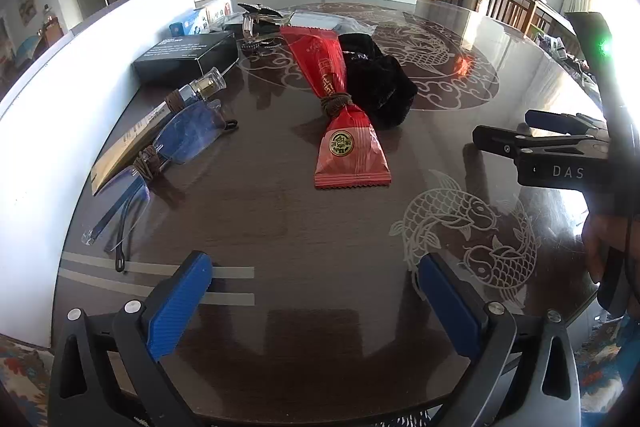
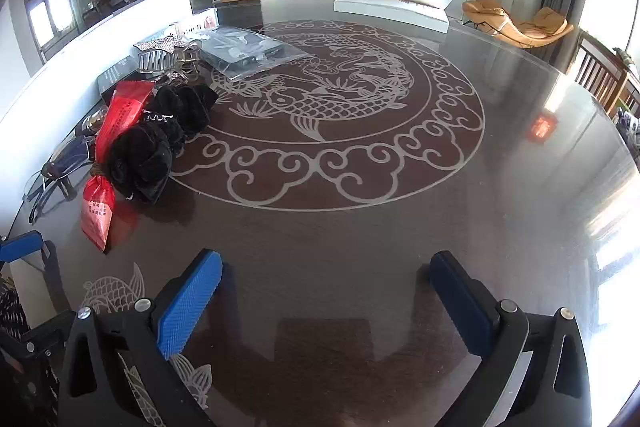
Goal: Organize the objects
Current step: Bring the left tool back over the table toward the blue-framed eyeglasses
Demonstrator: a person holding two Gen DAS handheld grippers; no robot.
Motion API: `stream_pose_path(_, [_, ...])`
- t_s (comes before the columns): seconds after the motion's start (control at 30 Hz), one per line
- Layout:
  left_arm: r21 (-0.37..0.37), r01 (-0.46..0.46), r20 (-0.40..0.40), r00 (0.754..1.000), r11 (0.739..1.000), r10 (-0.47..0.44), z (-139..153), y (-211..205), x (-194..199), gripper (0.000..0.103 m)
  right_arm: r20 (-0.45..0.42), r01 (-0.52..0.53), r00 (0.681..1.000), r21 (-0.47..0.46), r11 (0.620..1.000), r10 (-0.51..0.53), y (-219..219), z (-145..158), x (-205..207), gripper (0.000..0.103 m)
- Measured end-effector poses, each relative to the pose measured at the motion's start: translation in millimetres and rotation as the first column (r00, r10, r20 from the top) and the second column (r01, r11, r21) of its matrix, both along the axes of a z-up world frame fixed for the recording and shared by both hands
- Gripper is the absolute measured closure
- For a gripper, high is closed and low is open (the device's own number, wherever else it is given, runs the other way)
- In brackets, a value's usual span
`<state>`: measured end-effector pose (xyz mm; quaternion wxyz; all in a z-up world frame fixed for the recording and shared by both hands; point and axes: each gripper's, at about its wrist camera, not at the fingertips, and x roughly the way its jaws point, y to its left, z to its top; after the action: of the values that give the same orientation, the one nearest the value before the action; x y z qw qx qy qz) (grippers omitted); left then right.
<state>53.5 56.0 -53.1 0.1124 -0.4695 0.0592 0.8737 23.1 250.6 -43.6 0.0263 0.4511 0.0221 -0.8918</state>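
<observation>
A red snack packet (image 1: 340, 115) tied with a brown band lies mid-table, leaning on a black velvet scrunchie (image 1: 380, 83). Rimless glasses (image 1: 160, 163) with a brown band, a small perfume bottle (image 1: 204, 85) and a black box (image 1: 188, 57) sit along the left. A silver hair claw (image 1: 260, 23) lies farther back. My left gripper (image 1: 316, 303) is open, low over the table, short of the packet. My right gripper (image 2: 326, 295) is open over bare table, with the red packet (image 2: 108, 163) and scrunchie (image 2: 160, 143) to its left. The right gripper (image 1: 532, 135) also shows at the right edge of the left wrist view.
The dark glass table (image 2: 360, 207) carries white fish and cloud patterns. A white wall panel (image 1: 60, 99) runs along its left side. A clear plastic bag (image 2: 248, 51) and small boxes lie at the back. Wooden chairs (image 2: 604, 79) stand at the right.
</observation>
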Motion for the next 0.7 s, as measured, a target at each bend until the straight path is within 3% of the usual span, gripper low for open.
stream_pose_path(0.33, [-0.01, 0.008, 0.068, 0.998, 1.0, -0.007, 4, 2, -7, 0.0, 0.0, 0.0, 1.0, -0.001, 1.0, 0.0, 0, 0, -1, 0.0])
stream_pose_path(0.4, [0.062, 0.038, 0.082, 0.996, 0.997, -0.043, 10, -1, -2, 0.0, 0.0, 0.0, 1.0, -0.001, 1.0, 0.0, 0, 0, -1, 0.0])
stream_pose_path(0.53, [0.113, 0.085, 0.002, 0.996, 0.99, -0.086, 37, -6, 18, 0.0, 0.0, 0.0, 1.0, -0.001, 1.0, 0.0, 0, -1, -1, 0.0])
stream_pose_path(0.7, [0.23, 0.157, -0.054, 0.987, 0.961, -0.148, 73, -19, 42, 0.0, 0.0, 0.0, 1.0, -0.002, 1.0, 0.0, 0, -1, -1, 0.0])
